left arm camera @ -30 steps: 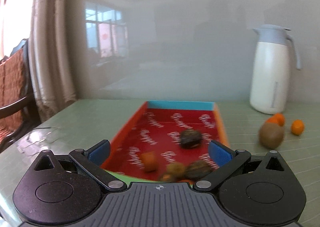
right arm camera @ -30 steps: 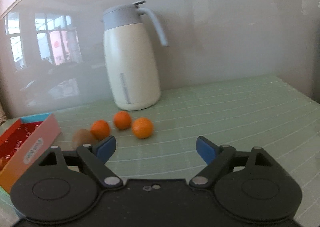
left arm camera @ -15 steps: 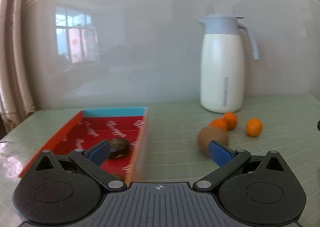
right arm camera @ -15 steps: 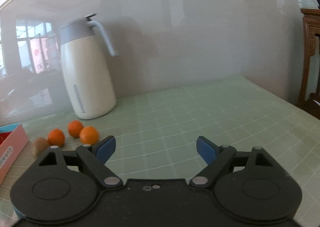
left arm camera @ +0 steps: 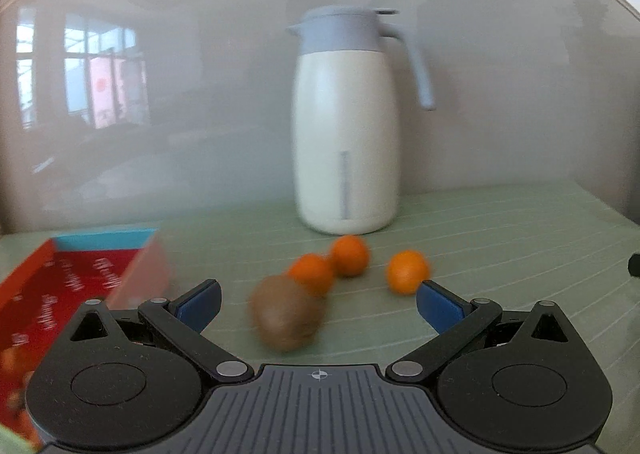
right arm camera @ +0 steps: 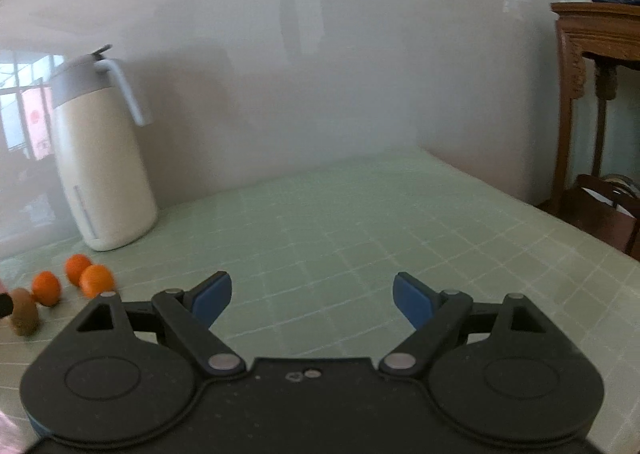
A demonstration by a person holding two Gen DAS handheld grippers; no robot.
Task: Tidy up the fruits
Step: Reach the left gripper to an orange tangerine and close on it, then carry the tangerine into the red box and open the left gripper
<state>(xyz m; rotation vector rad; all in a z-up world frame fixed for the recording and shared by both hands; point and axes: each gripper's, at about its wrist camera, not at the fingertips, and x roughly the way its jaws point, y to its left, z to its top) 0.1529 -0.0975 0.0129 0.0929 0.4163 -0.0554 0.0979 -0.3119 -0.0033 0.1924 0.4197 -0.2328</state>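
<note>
A brown kiwi [left arm camera: 286, 312] lies on the green table between the spread jaws of my left gripper [left arm camera: 318, 302], which is open and not touching it. Just behind the kiwi sit three small oranges [left arm camera: 350, 254], one [left arm camera: 310, 274] right against it and one [left arm camera: 406, 272] further right. The red tray [left arm camera: 64, 282] with a blue far wall is at the left, with blurred fruit at its near end. My right gripper [right arm camera: 312, 298] is open over bare table, well right of the kiwi [right arm camera: 24, 310] and the oranges [right arm camera: 96, 280].
A white jug [left arm camera: 346, 134] with a grey lid and handle stands against the wall behind the oranges. The wall runs along the table's far edge. A dark wooden cabinet [right arm camera: 592, 54] and a chair [right arm camera: 608, 210] stand past the table's right edge.
Both views have swung to the right. The left gripper left the tray and now frames the kiwi. The right gripper moved away from the fruit, which slid to its left edge.
</note>
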